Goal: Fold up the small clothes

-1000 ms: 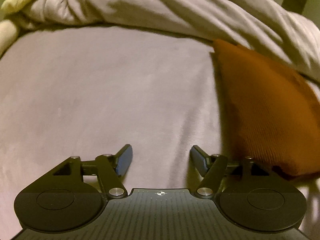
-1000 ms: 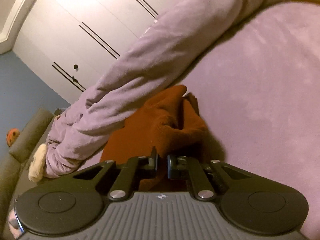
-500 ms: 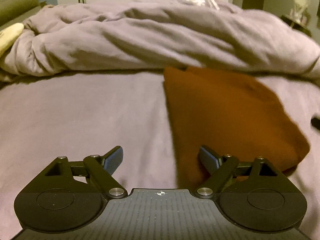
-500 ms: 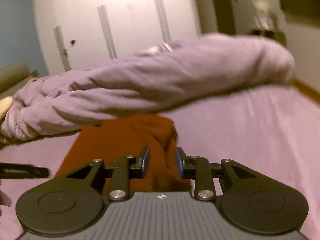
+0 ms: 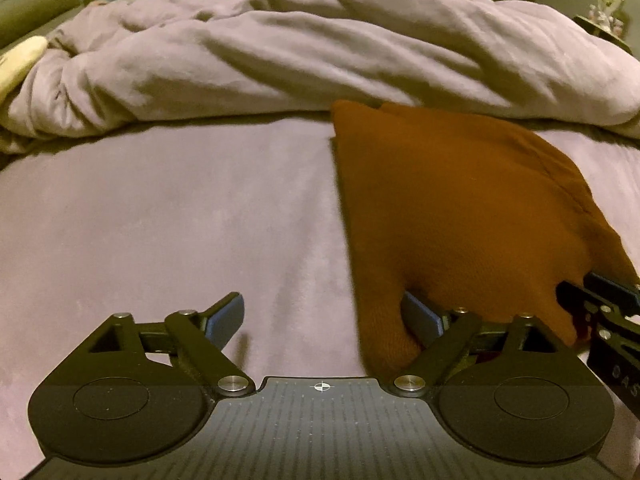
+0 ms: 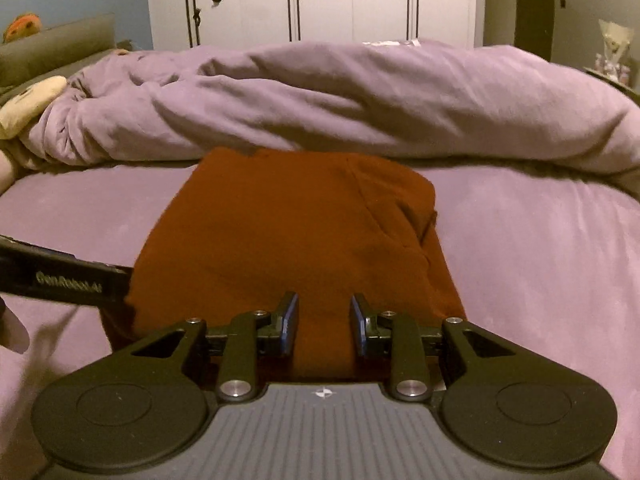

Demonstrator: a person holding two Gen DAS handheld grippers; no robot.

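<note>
- While the brown cloth (image 6: 296,232) lies flat on the purple bed (image 6: 540,260), it sits close to the big rumpled blanket (image 6: 340,100) at the back.
- It looks folded already, with a seam line running down its right side.
- The left gripper (image 5: 320,316) is spread wide. One finger rests over the bare bed and the other touches the near left edge of the cloth (image 5: 460,216). It holds nothing.
- The right gripper (image 6: 324,320) hangs over the near edge of the cloth with its jaws apart. It grips nothing.
- I think the cloth is soft, light and floppy. It would sag and bend if you lift it by one spot.
- It looks a bit thick and knitted, so it should not slip much between the pads.
- A good place to take hold is the two near corners, one for each gripper.
- Pinching through all the layers would keep the fold from falling open.
- A pale soft toy (image 6: 28,100) lies far off at the left.
</note>
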